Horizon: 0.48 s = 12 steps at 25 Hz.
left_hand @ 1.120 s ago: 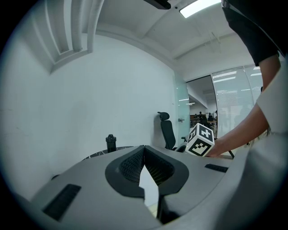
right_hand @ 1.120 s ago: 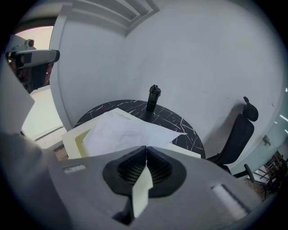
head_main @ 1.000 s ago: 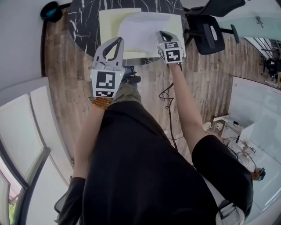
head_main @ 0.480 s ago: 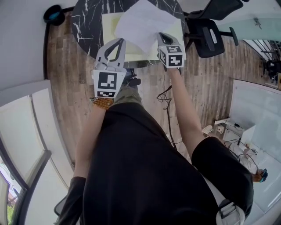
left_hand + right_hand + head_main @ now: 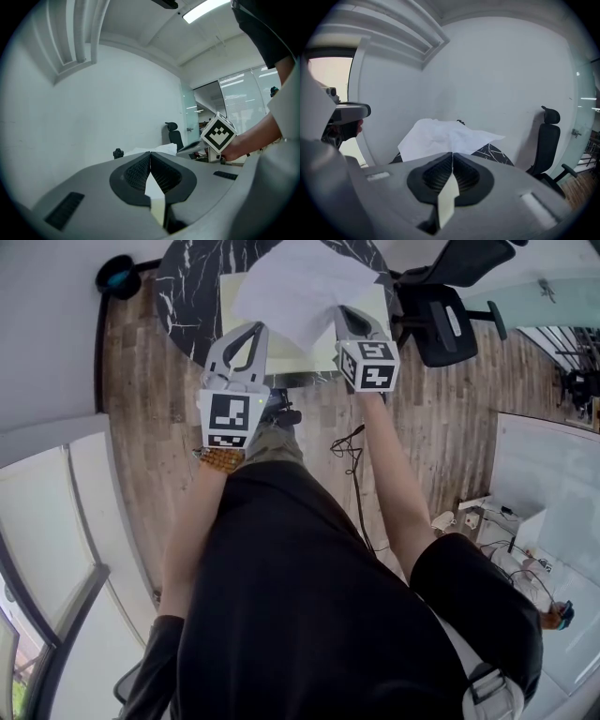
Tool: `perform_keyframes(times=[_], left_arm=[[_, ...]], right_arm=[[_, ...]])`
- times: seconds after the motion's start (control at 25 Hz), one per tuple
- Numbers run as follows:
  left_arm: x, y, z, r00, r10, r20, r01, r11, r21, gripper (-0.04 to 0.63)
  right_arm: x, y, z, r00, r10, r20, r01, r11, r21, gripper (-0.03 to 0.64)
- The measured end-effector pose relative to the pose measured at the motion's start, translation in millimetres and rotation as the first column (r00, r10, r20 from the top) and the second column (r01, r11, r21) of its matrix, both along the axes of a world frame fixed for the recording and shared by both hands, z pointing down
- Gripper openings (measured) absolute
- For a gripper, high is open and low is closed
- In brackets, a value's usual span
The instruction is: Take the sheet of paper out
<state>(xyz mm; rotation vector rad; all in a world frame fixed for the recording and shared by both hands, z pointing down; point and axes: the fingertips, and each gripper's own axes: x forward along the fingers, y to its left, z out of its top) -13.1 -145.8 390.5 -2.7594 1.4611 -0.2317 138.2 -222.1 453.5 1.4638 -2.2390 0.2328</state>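
A white sheet of paper (image 5: 300, 282) hangs crumpled above the pale yellow folder (image 5: 281, 348), which lies on the round black marble table (image 5: 187, 277). My right gripper (image 5: 347, 313) is shut on the sheet's near corner and holds it off the folder. In the right gripper view the sheet (image 5: 445, 136) billows beyond the closed right gripper (image 5: 452, 153). My left gripper (image 5: 246, 334) sits at the folder's near edge. It is shut in the left gripper view (image 5: 150, 153), with a pale yellow strip of the folder (image 5: 157, 201) pinched between its jaws.
A black office chair (image 5: 441, 306) stands right of the table. A dark round object (image 5: 117, 268) sits on the wood floor at the far left. Cables (image 5: 352, 442) trail over the floor by the person's legs. White panels (image 5: 534, 465) lie at the right.
The right gripper has lifted the white sheet up off the folder and swung it toward the far left. The left gripper has stayed at the folder's edge.
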Motion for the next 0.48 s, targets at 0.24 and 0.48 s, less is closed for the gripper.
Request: perform_keyframes(times=[0.24, 0.48], left_arm=[[-1.0, 0.7, -7.6, 1.000, -0.008, 0.007, 0.008, 1.000, 0.019, 0.000], [-7.7, 2.7, -28.0, 1.000, -0.019, 0.002, 0.019, 0.998, 0.063, 0.000]], right_arm=[[-10.9, 3.5, -34.1, 0.999, -0.002, 0.040, -0.001, 0.997, 0.075, 0.003], [-32.2, 12.9, -70.9, 0.995, -0.038, 0.089, 0.024, 0.988, 0.153, 0.003]])
